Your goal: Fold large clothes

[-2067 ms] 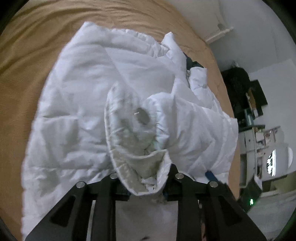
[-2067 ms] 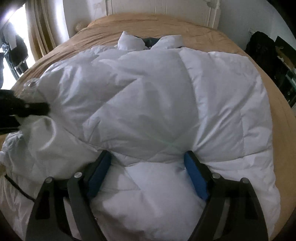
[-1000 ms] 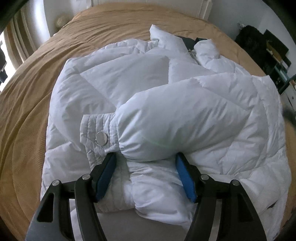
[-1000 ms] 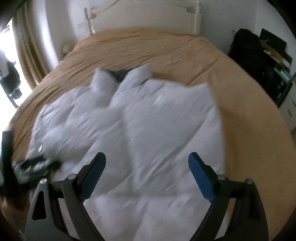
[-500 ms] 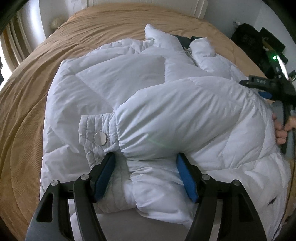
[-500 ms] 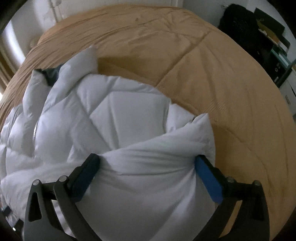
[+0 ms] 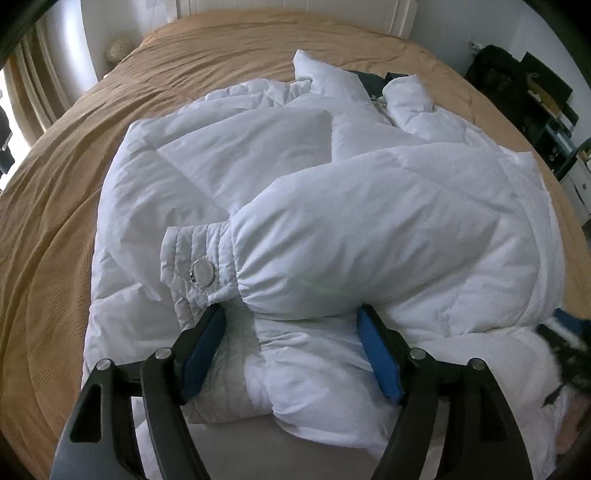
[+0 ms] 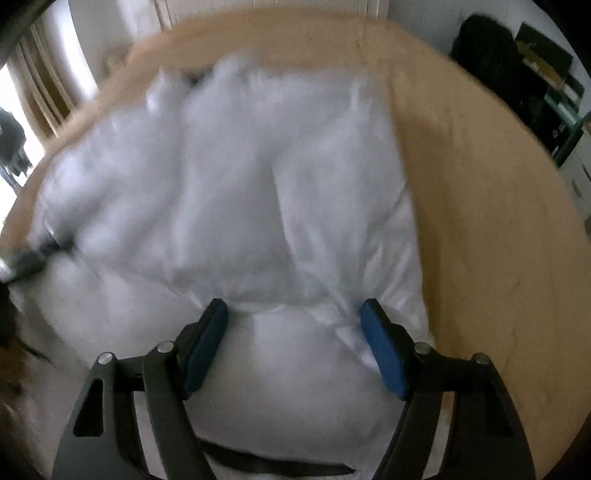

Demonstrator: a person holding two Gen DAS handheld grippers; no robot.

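Observation:
A white puffer jacket (image 7: 280,192) lies on the tan bed cover (image 7: 59,206), collar at the far end. One sleeve (image 7: 369,229) is folded across the body, its cuff with a silver snap (image 7: 202,274) pointing left. My left gripper (image 7: 291,332) is open over the jacket's near hem, its jaws either side of the sleeve end and holding nothing. My right gripper (image 8: 293,325) is open over the jacket's right half (image 8: 236,192) in a blurred view. It also shows as a dark blur at the right edge of the left wrist view (image 7: 565,332).
A white headboard (image 7: 295,9) stands at the far end of the bed. Dark bags and shelves (image 7: 517,88) stand to the right of the bed. A curtain and bright window (image 7: 22,96) are on the left. Bare bed cover (image 8: 487,206) lies right of the jacket.
My left gripper let go of the cuff and laid the sleeve across the jacket. My right gripper swung over the jacket's right side and is still moving; it stays open.

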